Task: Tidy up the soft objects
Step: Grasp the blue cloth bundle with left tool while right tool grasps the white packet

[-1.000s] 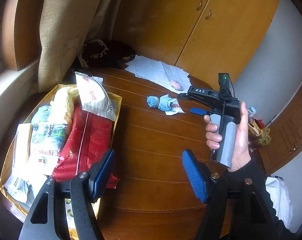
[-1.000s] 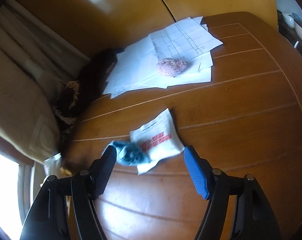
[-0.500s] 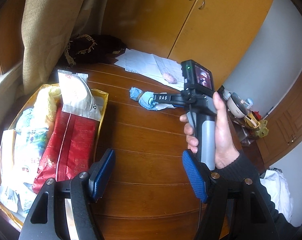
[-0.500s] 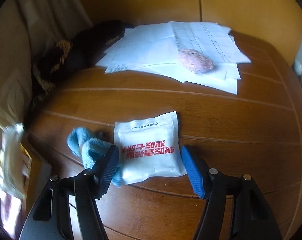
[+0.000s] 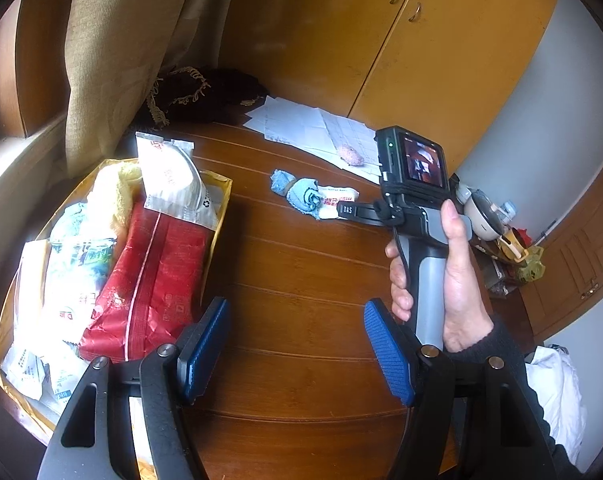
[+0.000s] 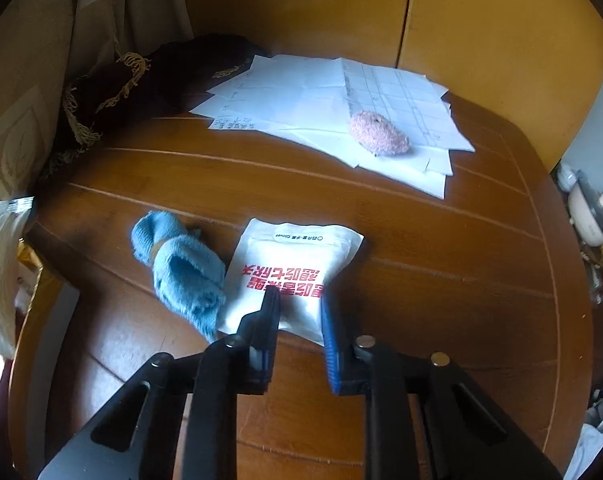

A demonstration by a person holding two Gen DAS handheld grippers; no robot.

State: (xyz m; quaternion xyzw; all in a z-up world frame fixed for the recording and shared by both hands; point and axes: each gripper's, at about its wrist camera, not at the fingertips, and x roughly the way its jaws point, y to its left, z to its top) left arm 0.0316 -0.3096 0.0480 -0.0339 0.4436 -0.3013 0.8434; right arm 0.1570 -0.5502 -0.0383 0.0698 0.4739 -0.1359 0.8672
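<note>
A white soft packet with red print [image 6: 297, 268] lies on the wooden table [image 6: 421, 248], next to rolled blue socks [image 6: 181, 268]. My right gripper [image 6: 299, 312] has its jaws narrowed around the packet's near edge and looks shut on it. A pink fuzzy ball [image 6: 379, 138] rests on papers farther back. In the left wrist view my left gripper [image 5: 297, 352] is open and empty above the table, beside a yellow box [image 5: 221, 216] filled with soft packs, a red pack [image 5: 149, 276] among them. The packet [image 5: 337, 202] and socks [image 5: 297, 194] show there too.
White papers [image 6: 321, 96] lie at the table's far side, with a dark fringed cloth [image 6: 113, 92] beside a curtain. Wooden cupboard doors [image 5: 381, 40] stand behind. A person's hand [image 5: 453, 276] holds the right gripper's handle. Clutter sits past the table's right edge.
My right gripper has moved down onto the white packet and its jaws have closed from wide open to narrow around the packet's edge. My left gripper has stayed open, shifting slightly.
</note>
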